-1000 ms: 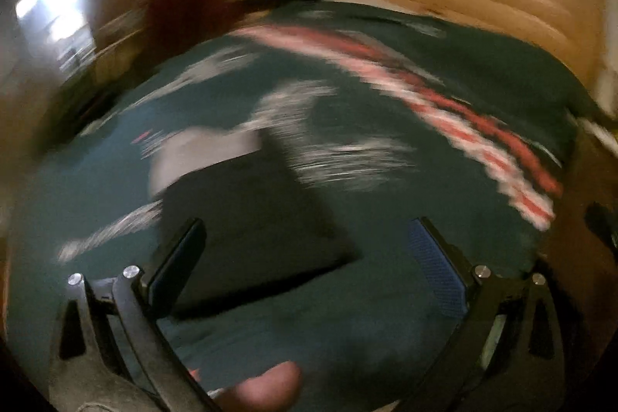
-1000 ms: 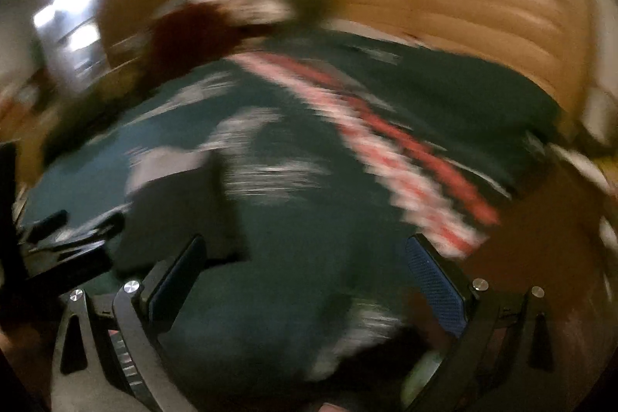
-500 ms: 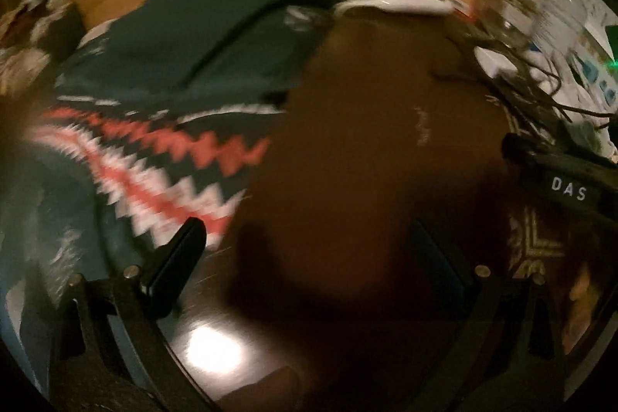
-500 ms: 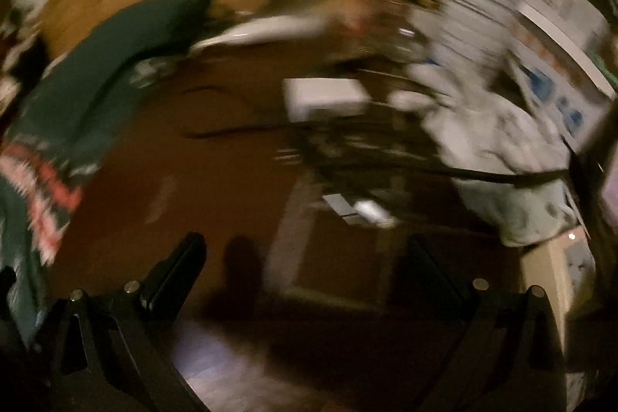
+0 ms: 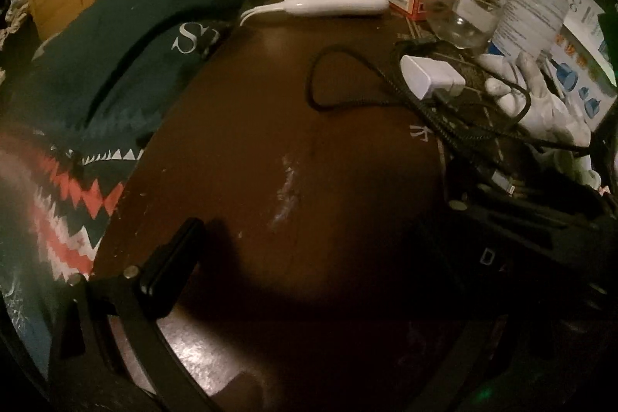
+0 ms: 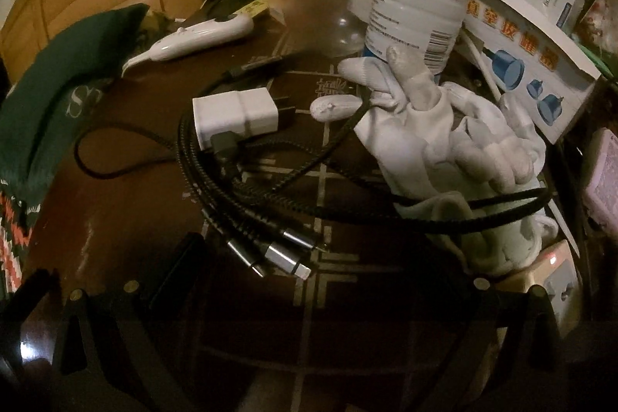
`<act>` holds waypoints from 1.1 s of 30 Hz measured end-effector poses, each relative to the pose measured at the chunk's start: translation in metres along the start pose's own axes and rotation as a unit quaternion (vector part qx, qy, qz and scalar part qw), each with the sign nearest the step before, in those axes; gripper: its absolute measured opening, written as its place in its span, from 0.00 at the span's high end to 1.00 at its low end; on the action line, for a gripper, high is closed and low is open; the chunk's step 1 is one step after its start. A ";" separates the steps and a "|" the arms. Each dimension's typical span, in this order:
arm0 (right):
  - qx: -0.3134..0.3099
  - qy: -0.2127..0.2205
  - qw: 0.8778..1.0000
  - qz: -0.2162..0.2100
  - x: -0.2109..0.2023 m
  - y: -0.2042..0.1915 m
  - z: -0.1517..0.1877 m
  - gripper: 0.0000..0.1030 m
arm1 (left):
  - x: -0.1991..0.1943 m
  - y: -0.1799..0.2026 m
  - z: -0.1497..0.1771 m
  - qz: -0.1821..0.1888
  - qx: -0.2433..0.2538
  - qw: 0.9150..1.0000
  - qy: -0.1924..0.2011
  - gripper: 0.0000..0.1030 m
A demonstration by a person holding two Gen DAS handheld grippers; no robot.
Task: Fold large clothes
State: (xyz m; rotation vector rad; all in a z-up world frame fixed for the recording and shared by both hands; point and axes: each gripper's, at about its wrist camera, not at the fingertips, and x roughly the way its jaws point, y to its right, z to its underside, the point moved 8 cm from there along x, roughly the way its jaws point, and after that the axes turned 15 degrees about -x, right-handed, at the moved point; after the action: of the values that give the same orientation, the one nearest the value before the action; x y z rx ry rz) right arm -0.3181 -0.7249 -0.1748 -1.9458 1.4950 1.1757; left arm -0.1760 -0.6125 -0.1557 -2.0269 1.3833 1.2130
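Left wrist: knit zigzag sweater (image 5: 77, 126) crumples beside glossy table (image 5: 247, 126).

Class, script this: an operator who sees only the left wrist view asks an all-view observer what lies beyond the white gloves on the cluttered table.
Operator: What sits past the white gloves?
Observer: A pink object lies at the far right edge, only partly inside the right wrist view.
Operator: Anything nearer that camera?
Observer: Yes, a socket block with a small red light lit sits on the near side of the gloves.
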 end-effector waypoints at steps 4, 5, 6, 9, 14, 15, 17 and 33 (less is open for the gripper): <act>0.000 0.000 1.000 0.000 0.000 0.000 0.000 0.00 | 0.001 0.000 0.000 -0.001 0.000 1.000 0.000 0.00; 0.000 0.000 1.000 0.001 0.000 0.000 0.000 0.00 | 0.001 0.000 0.000 -0.001 0.000 1.000 0.000 0.00; 0.000 0.000 1.000 0.000 0.001 0.000 0.000 0.00 | 0.001 -0.001 0.000 -0.001 0.000 1.000 0.000 0.00; 0.000 0.000 1.000 0.000 0.001 0.001 -0.001 0.00 | 0.001 0.000 0.000 -0.001 0.000 1.000 0.000 0.00; 0.000 0.000 1.000 0.000 0.001 0.001 -0.001 0.00 | 0.002 0.001 0.000 -0.001 0.000 1.000 0.000 0.00; 0.000 0.000 1.000 0.000 0.001 0.001 -0.001 0.00 | 0.001 0.000 0.000 -0.001 0.000 1.000 0.000 0.00; 0.000 0.000 1.000 0.000 0.001 0.001 -0.001 0.00 | 0.002 0.001 0.000 -0.001 0.000 1.000 0.000 0.00; -0.001 0.000 1.000 -0.001 0.001 0.001 -0.001 0.00 | 0.001 0.000 0.001 -0.001 0.000 1.000 0.000 0.00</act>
State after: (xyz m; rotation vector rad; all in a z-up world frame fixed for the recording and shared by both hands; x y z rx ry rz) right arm -0.3185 -0.7267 -0.1750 -1.9479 1.4922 1.1758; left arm -0.1763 -0.6129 -0.1570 -2.0285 1.3804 1.2127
